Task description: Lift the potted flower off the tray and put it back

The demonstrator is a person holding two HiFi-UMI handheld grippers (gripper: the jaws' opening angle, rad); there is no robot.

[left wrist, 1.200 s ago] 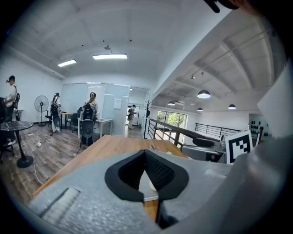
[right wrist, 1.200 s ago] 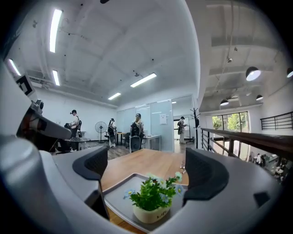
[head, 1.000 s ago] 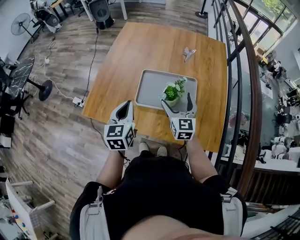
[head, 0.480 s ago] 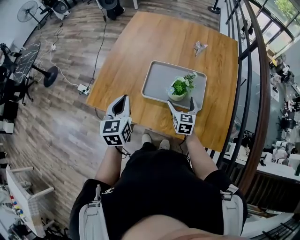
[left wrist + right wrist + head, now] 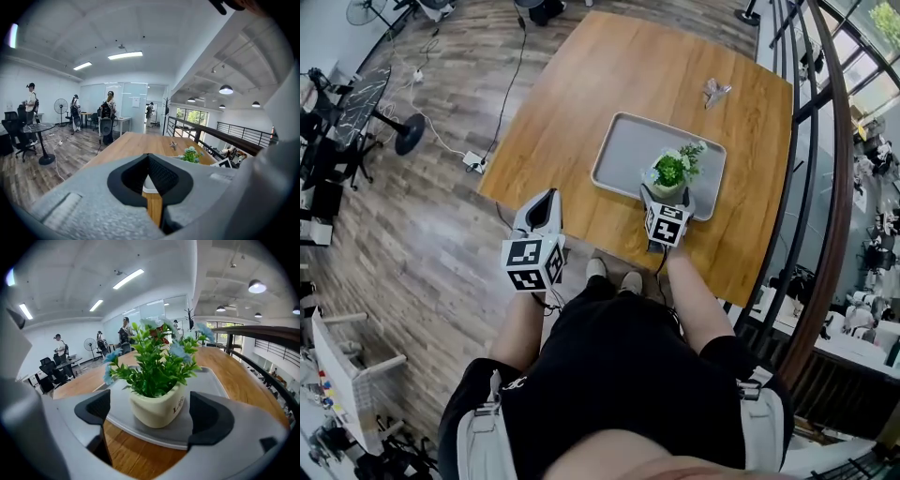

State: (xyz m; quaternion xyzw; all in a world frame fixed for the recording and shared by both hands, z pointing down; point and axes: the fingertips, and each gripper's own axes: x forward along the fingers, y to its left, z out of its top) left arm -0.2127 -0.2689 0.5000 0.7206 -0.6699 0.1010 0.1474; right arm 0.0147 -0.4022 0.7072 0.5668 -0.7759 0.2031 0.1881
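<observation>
A small potted flower [image 5: 671,175] with green leaves and pale blue blooms in a cream pot [image 5: 155,409] stands on the grey tray [image 5: 630,151], near the tray's near right edge. My right gripper [image 5: 667,197] is open; its jaws sit on either side of the pot [image 5: 155,409] without touching it, over the tray's [image 5: 213,385] near rim. My left gripper [image 5: 544,208] is shut with nothing in it. It hangs off the table's near left edge and points along the wooden table [image 5: 140,143]. The potted flower [image 5: 190,154] shows far right in the left gripper view.
A small crumpled silvery object [image 5: 713,91] lies on the wooden table [image 5: 619,75] beyond the tray. A black railing [image 5: 787,141] runs along the table's right side. A power strip and cables [image 5: 473,161] lie on the floor to the left. People stand far off across the room.
My right gripper has moved forward until its open jaws flank the pot. The left gripper has stayed near the table's near left edge.
</observation>
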